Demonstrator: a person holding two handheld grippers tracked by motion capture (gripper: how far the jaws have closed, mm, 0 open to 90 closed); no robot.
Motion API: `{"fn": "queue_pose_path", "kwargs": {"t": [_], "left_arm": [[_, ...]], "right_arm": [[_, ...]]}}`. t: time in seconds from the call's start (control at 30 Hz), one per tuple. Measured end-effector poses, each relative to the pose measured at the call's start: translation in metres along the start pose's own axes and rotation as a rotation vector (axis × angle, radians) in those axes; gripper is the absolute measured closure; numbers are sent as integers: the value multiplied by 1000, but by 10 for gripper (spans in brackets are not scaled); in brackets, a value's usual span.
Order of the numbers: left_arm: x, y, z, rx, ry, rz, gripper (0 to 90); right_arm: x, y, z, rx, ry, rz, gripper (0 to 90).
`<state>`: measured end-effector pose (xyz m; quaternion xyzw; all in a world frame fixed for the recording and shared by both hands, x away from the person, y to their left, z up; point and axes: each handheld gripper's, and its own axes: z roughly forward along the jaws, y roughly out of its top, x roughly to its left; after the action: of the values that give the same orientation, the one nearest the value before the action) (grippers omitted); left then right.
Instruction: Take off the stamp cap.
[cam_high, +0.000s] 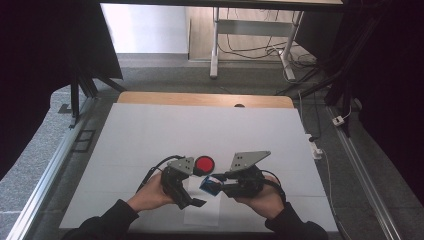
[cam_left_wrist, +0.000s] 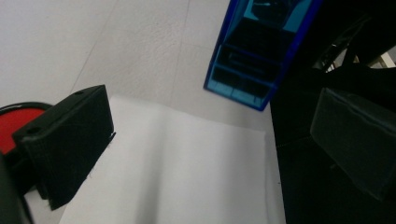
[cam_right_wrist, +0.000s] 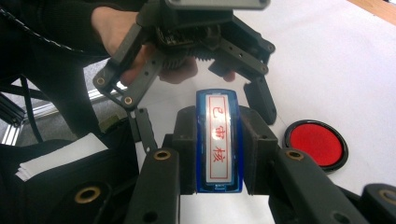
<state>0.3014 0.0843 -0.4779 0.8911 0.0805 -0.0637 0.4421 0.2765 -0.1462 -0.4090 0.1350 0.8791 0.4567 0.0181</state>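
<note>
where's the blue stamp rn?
The blue stamp is clamped in the right gripper, low centre in the high view, above the white paper, near the red ink pad.

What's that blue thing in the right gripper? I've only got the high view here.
Observer: A blue stamp, clamped between the jaws of the right gripper. Its white label bears red characters.
Operator: Is the left gripper holding anything?
Observer: No. The left gripper is open, with just the white paper lying beneath the gap.
Operator: How is the stamp built?
Observer: Its body is see-through blue, with dark inner parts showing.
</note>
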Motion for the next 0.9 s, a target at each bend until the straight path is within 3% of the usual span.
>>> {"fn": "queue_pose_path", "kwargs": {"t": [0.17, 0.23, 0.27, 0.33, 0.53, 0.9], "left_arm": [[-3, 2, 1, -18, -32, 33, 39], [-4, 2, 0, -17, -24, 57, 139], [-5, 1, -1, -20, -27, 66, 139], [-5, 0, -3, -30, -40, 74, 283], [-4, -4, -5, -64, -84, 84, 468], [-4, -6, -8, -95, -112, 110, 579]], "right_arm": [[3, 1, 2, -3, 20, -18, 717], [4, 2, 2, -7, 29, -26, 717], [4, 2, 2, -7, 29, -26, 717], [4, 2, 3, -9, 33, -24, 716], [5, 2, 4, -11, 44, -25, 717], [6, 2, 5, -15, 59, -35, 717]]}}
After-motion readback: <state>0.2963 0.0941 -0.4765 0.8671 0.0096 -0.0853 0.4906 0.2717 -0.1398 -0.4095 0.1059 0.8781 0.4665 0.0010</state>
